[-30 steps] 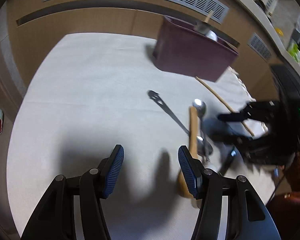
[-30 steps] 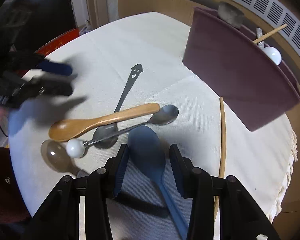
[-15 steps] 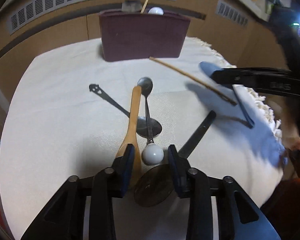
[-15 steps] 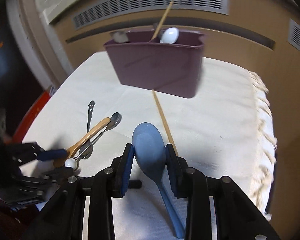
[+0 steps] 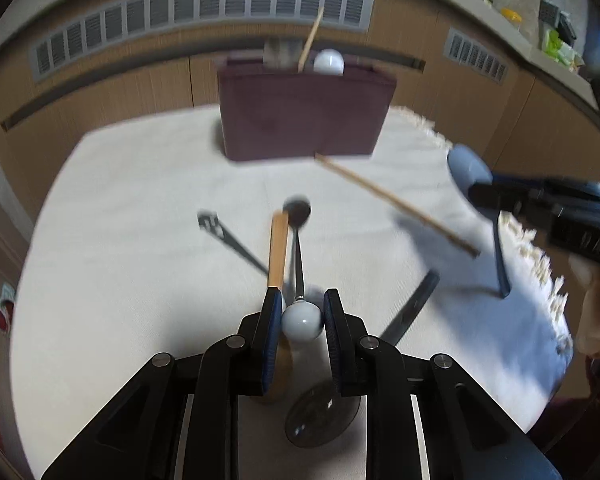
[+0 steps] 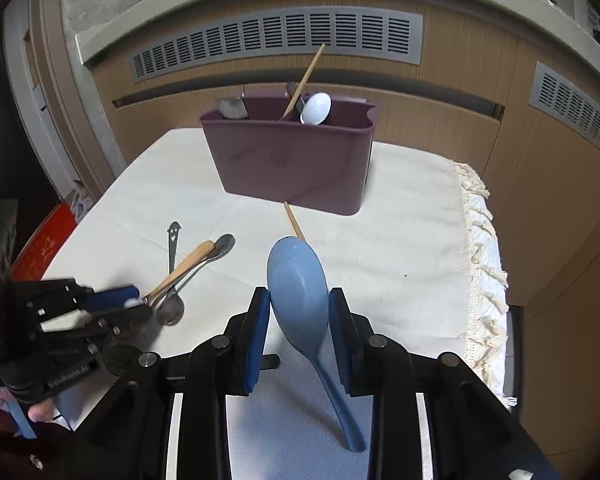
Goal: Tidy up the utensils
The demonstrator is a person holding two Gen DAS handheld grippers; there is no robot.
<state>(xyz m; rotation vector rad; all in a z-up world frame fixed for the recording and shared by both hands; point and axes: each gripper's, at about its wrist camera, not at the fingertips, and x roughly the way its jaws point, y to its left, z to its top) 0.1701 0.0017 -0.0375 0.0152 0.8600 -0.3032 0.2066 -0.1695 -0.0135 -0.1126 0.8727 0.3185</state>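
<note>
**Now both claws loaded, caddy dead ahead**

My right claw pinches the blue spoon by its bowl; its jaws have just been closing. The spoon hangs off the table, handle trailing toward the bottom of the frame. The maroon caddy stands straight above it in the frame, at the far side of the table, so the right hand looks nearer. My left claw has just been closing on the white ball end of a metal spoon, whose long axis also points at the caddy. Both claws tilt steeply downward.
</note>
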